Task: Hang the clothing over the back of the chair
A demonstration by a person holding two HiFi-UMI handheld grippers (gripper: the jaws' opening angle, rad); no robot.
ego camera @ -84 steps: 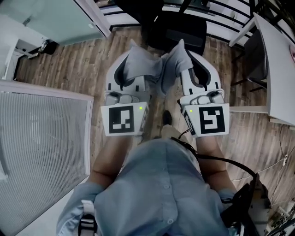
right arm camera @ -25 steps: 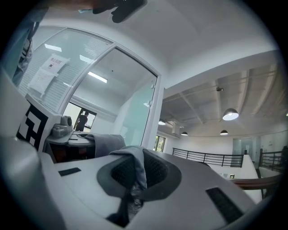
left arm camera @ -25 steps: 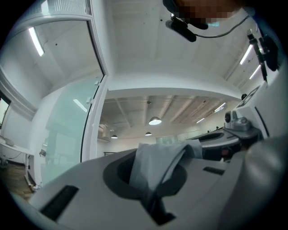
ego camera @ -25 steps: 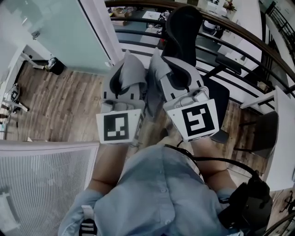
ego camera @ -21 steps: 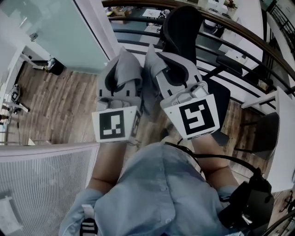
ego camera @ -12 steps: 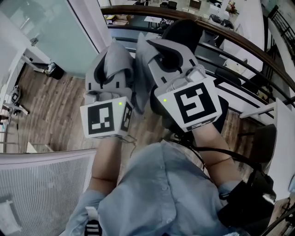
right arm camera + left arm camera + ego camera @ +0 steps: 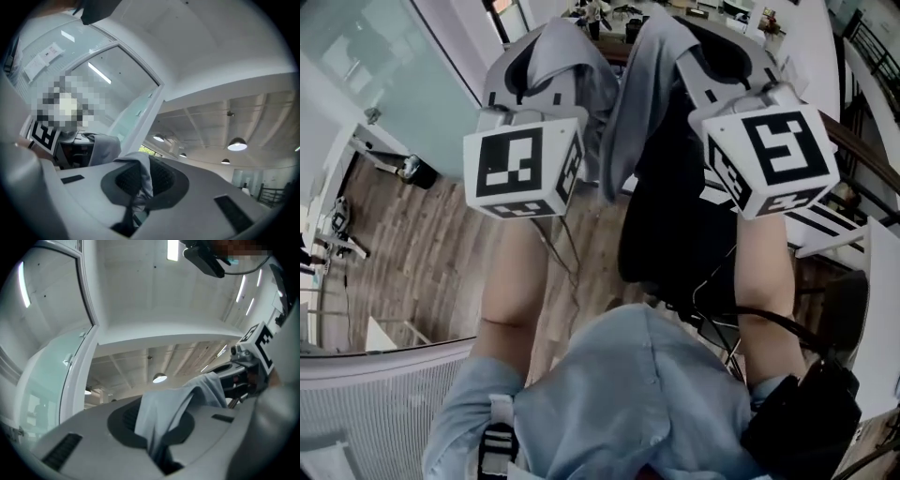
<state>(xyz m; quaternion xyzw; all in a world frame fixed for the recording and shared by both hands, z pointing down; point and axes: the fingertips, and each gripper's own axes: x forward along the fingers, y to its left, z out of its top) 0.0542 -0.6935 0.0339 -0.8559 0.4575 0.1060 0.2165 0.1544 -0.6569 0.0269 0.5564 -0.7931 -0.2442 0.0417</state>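
**A:** Item, left: left gripper (image 7: 546,70), jaws clamped on a fold of the grey clothing (image 7: 623,112), held high.

**B:** Item, centre: cloth hanging slack between both grippers, black chair (image 7: 675,225) beneath it.

**A:** Item, right: right gripper (image 7: 717,52), likewise pinched shut on cloth.

**B:** Risk: both pinches look thin. A snag on the chair back could tug a corner free, or uneven draping could let it slide to the floor (image 7: 412,234).

Right gripper (image 7: 140,194) pinches grey clothing (image 7: 143,176) (ceiling lamps (image 7: 237,144) behind)

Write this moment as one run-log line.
left gripper: shut on grey garment | right gripper: shut on it | black chair: not yet draped
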